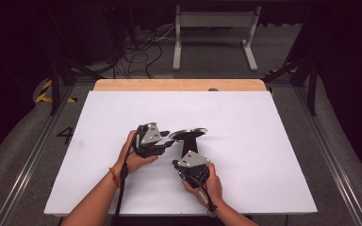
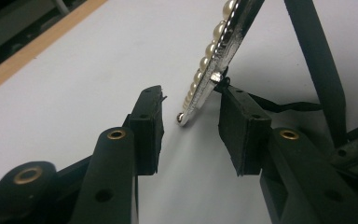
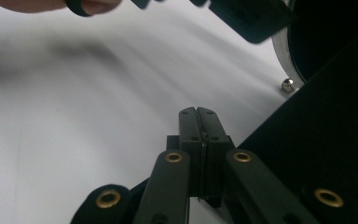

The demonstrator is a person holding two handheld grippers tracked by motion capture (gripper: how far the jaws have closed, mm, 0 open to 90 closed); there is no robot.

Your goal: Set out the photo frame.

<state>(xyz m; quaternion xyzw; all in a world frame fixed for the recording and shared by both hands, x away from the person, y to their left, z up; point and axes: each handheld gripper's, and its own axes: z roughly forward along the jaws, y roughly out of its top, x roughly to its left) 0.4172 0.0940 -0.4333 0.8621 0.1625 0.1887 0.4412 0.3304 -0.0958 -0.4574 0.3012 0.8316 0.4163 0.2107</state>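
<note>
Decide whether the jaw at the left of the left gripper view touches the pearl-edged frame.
Apart: left gripper view shows white table between pad and pearl-edged frame.

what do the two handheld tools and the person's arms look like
Both are black two-jaw tools, left tool and right tool, each topped with a grey three-cornered plate. Brass-coloured rivets sit in the jaw links, and the fingers end in flat black pads. A black cable trails along the left forearm. The forearms are bare, with a red band on the left wrist.
</note>
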